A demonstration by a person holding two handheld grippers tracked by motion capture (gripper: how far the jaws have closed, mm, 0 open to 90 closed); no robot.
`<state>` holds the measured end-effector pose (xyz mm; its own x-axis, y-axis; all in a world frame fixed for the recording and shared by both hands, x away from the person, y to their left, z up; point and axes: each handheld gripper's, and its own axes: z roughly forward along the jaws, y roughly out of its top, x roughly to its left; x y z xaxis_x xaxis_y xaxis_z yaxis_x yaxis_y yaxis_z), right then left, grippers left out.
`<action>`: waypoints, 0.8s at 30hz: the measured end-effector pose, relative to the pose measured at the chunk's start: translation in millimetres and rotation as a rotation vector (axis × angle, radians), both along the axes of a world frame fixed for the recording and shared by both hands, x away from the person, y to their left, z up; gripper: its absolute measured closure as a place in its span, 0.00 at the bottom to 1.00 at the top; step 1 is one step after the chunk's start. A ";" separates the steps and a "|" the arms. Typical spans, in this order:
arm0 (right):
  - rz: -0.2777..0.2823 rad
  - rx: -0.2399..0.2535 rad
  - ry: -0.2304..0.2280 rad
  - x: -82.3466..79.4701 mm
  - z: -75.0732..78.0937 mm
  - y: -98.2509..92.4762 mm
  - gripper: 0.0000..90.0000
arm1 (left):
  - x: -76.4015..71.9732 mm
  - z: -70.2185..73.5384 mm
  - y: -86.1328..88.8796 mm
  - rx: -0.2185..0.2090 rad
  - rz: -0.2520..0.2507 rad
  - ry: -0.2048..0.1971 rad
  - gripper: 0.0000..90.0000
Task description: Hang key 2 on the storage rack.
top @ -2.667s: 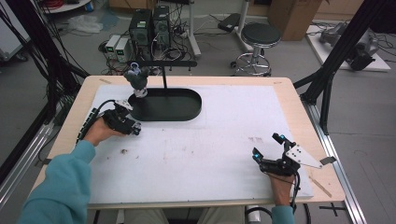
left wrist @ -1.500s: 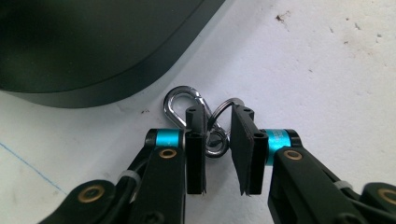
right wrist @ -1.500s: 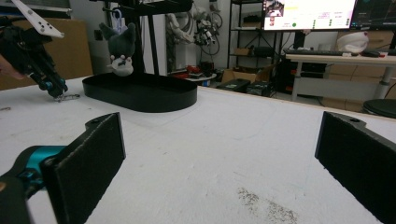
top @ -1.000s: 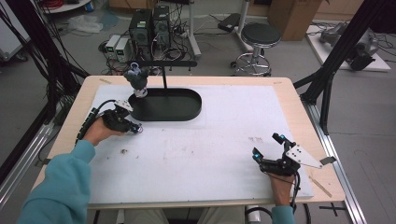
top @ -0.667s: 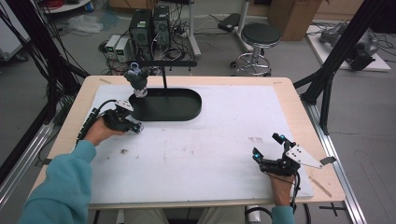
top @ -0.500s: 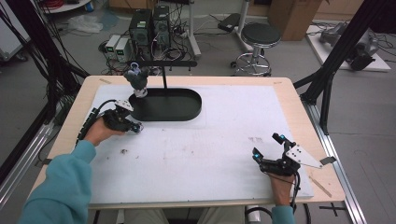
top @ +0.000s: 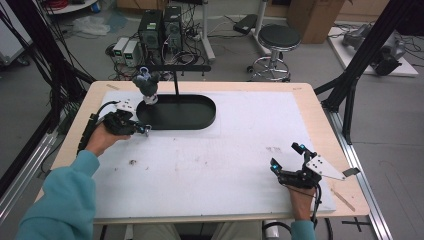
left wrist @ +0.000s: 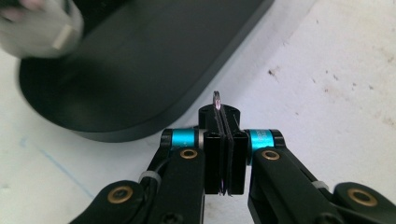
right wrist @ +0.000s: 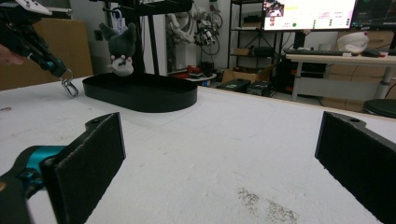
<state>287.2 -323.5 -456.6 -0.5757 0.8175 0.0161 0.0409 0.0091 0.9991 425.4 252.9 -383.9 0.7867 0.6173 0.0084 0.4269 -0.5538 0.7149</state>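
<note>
My left gripper (top: 145,130) is shut on a small metal clasp (left wrist: 217,99), which stands edge-on between its pads. In the right gripper view the clasp (right wrist: 70,87) hangs below the left gripper (right wrist: 55,67), just above the white mat. It is beside the near-left rim of a black oval base (top: 180,111). A dark grey and white plush toy (top: 146,86) hangs from the stand's arm over that base. At the table's front right my right gripper (top: 286,155) stands open, its jaws wide apart with nothing between them (right wrist: 219,158).
A thin black post (top: 175,82) rises from the base's far side and carries a crossbar. A white mat (top: 240,145) with a few dark marks covers the wooden table. Behind the table stand computers, cables and a stool.
The left gripper has lifted a little with the clasp and drawn slightly away from the base's rim. The right gripper has stayed where it was.
</note>
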 end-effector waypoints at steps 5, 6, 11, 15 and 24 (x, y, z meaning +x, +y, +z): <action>-0.001 -0.001 0.000 0.0 0.0 0.0 0.01 | -3.1 11.5 3.5 -0.050 0.013 -0.032 0.98; -0.001 -0.002 0.000 0.0 0.0 0.0 0.01 | -3.8 13.7 2.9 -0.045 0.015 -0.040 0.98; -0.002 -0.001 0.001 -0.1 0.0 0.1 0.01 | -4.7 28.5 -2.3 -0.049 -0.002 -0.060 0.98; -0.001 -0.001 -0.001 -0.1 0.0 0.1 0.01 | -1.6 44.3 -7.8 -0.071 -0.008 -0.084 0.98; -0.001 -0.002 -0.005 0.0 0.0 -0.1 0.01 | 10.1 78.2 -26.1 -0.076 -0.009 -0.118 0.98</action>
